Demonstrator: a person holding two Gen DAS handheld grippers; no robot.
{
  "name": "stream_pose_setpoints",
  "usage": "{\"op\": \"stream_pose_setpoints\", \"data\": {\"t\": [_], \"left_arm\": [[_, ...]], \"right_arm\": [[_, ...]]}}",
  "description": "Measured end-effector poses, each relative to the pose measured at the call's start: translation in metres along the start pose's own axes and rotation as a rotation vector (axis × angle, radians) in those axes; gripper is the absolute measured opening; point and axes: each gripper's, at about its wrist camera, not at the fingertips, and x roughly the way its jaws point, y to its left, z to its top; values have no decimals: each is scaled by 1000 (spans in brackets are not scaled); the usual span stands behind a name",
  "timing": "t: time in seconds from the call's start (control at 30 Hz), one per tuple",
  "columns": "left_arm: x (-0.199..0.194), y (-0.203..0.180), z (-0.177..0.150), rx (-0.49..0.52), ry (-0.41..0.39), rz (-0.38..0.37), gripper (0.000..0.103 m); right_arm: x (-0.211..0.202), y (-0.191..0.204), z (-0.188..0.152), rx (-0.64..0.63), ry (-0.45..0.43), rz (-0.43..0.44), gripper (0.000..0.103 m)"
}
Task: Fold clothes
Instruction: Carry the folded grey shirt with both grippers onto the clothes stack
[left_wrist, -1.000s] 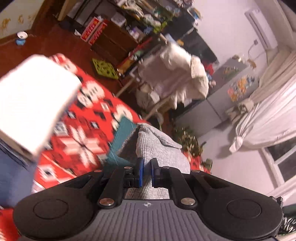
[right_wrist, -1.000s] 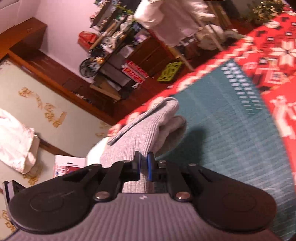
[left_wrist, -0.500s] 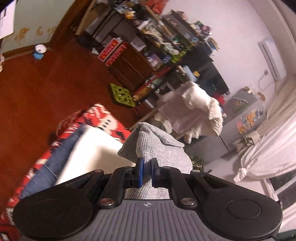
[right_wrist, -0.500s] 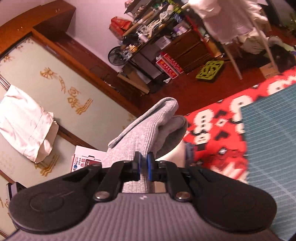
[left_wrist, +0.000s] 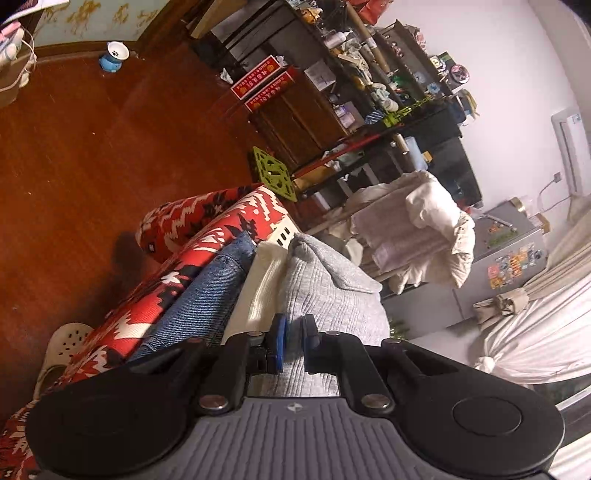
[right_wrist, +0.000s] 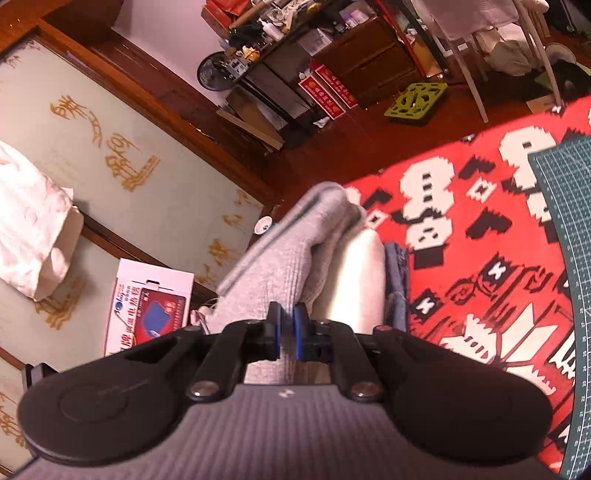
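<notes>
A folded grey ribbed garment is held by both grippers. My left gripper is shut on one edge of it. My right gripper is shut on its other edge. The grey garment sits over a stack of folded clothes at the corner of the table: a cream folded piece and blue jeans below it. In the right wrist view the cream piece and the jeans lie just right of the grey garment.
The table has a red patterned cloth and a green cutting mat at the right. A wooden floor, cluttered shelves, a chair draped with white cloth and a white box lie beyond the table edge.
Both grippers carried the grey garment from over the green mat to the table corner and lowered it onto the stack of cream cloth and jeans. Both stay shut.
</notes>
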Motion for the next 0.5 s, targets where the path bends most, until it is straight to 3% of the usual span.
{"op": "stream_pose_setpoints", "data": {"t": [0.07,0.13,0.17,0.27,0.33,0.5], "left_arm": [[-5,1,3,3,-5,-4,15],[-11,-1,7,22,-16,-1,15],[-13,-3,11,30,-23,1,17],[-14,-7,27,32,-43,3,36],[-2,-10,39,20,-34,4,38],[30,-7,61,-58,17,-8,40]], "right_arm": [[3,-13,1,23,-5,23,17],[2,-23,4,53,-16,39,31],[0,-27,8,59,-25,40,32],[0,-38,29,88,-56,41,37],[0,-45,45,114,-77,42,51],[24,-66,81,207,-73,65,69]]}}
